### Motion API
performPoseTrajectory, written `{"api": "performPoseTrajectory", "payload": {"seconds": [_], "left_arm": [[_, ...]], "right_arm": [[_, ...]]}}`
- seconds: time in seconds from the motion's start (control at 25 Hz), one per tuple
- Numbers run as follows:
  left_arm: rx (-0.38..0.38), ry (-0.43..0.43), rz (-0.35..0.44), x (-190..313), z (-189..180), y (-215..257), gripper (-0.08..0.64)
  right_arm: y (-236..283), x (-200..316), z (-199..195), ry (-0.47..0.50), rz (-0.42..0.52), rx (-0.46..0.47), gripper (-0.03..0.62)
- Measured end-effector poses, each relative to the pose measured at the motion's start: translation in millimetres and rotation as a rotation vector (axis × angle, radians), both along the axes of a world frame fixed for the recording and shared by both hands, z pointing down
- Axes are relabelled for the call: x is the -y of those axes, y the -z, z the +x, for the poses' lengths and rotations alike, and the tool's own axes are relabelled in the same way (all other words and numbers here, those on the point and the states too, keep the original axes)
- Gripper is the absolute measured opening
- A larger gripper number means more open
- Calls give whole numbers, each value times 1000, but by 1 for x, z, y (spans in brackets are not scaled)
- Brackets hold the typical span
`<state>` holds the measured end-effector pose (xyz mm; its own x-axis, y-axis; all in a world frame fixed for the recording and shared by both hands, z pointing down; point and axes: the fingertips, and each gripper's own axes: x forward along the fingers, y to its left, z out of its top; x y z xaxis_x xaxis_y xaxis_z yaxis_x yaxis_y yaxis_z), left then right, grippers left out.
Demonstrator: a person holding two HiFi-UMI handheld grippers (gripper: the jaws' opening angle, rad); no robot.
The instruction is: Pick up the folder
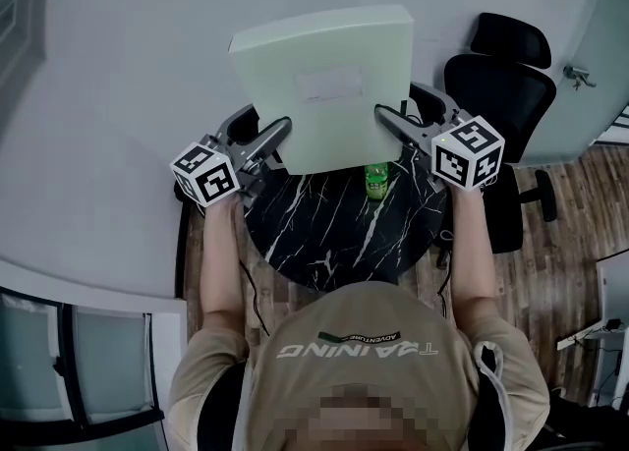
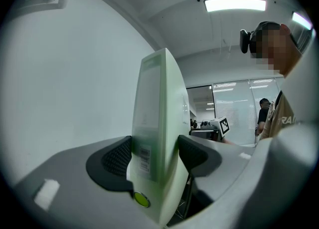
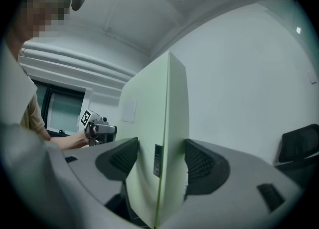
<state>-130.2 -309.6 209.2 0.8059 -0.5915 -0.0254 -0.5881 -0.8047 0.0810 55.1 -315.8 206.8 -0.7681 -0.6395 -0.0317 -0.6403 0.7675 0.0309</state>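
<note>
Folder (image 1: 324, 85): pale green and thick, held between both grippers, with its broad face and a pale rectangular label turned toward the head view. Appears there over the far edge of the table (image 1: 324, 233), a round top in black with white veining. Contact between folder and table: cannot be determined.

Left gripper (image 1: 273, 137): grips the folder at its lower left edge. In the left gripper view, jaws closed onto the folder (image 2: 157, 123), one dark ribbed pad pressed against each face and the spine with a barcode label (image 2: 144, 158) standing between them. Marker cube (image 1: 206, 174) at the near end, beside the person's left forearm.

Right gripper (image 1: 388, 120): grips the folder at its lower right edge. In the right gripper view, jaws closed onto the folder (image 3: 154, 123), a pad on each side, with only the folder's thickness between them. Marker cube (image 1: 469, 151) at the near right.

Green bottle (image 1: 376, 179): upright on the table, just near of the folder's lower edge, between the two grippers.

Black office chair (image 1: 501, 85): right of the table, on the wooden floor.
</note>
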Motion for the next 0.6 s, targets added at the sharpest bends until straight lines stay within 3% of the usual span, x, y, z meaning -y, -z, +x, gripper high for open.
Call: {"api": "performPoseTrajectory", "payload": {"seconds": [0.6], "left_arm": [[10,0,1,0,0,-4,279]], "right_arm": [[1,1,-1,-6,6,-16,265]]}}
